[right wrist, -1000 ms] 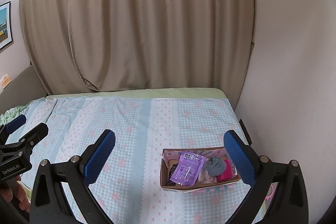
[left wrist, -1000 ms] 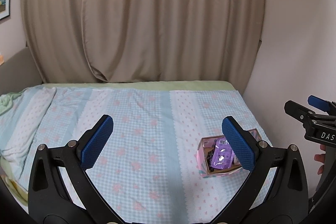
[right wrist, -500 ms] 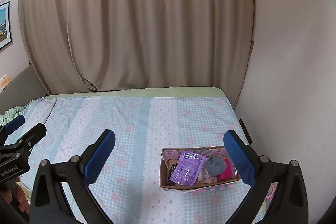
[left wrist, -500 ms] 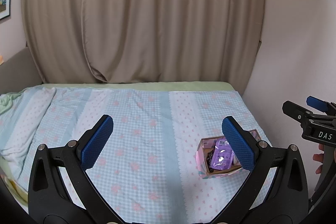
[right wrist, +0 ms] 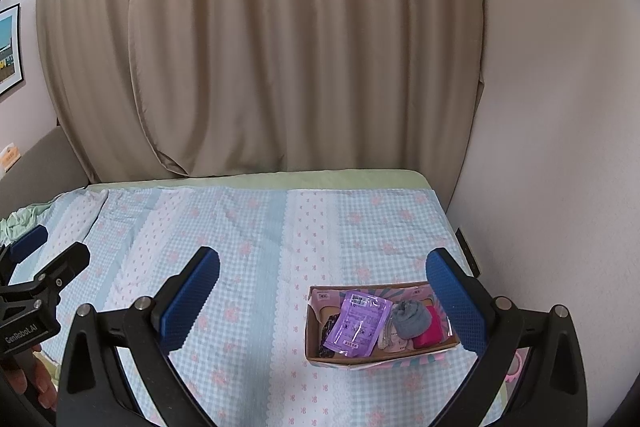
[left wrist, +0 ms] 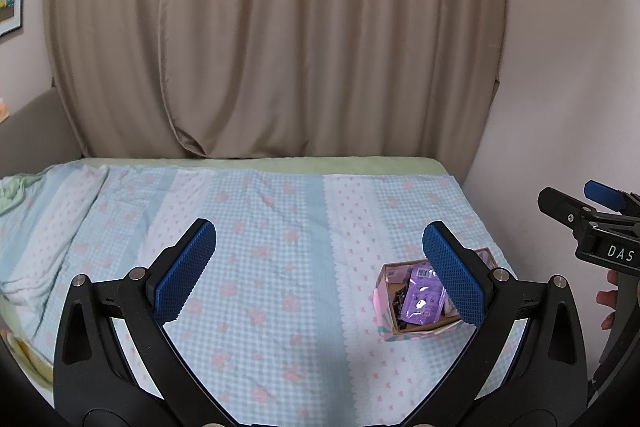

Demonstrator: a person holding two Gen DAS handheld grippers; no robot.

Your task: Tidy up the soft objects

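The soft objects sit together in a small cardboard box on the bed, toward the bed's right edge near the wall. In the right wrist view the box lies at about 5 o'clock from the picture's middle, low between the blue pads of the right hand-held gripper and closer to the right-side pad, which overlaps the box's right end. Inside, a purple packet leans across the left half over something dark; just right of it are a grey rolled sock and a magenta item.

In the left wrist view the same box shows at about 4 o'clock, partly behind the right-side pad of the left hand-held gripper, with the purple packet visible in it.

Both hand-held grippers have their jaws spread wide, hold nothing and touch nothing, poised above the checked bedspread. Each appears at the edge of the other's view: the right one at 3 o'clock, the left one at 8 o'clock. Beige curtains hang behind the bed.
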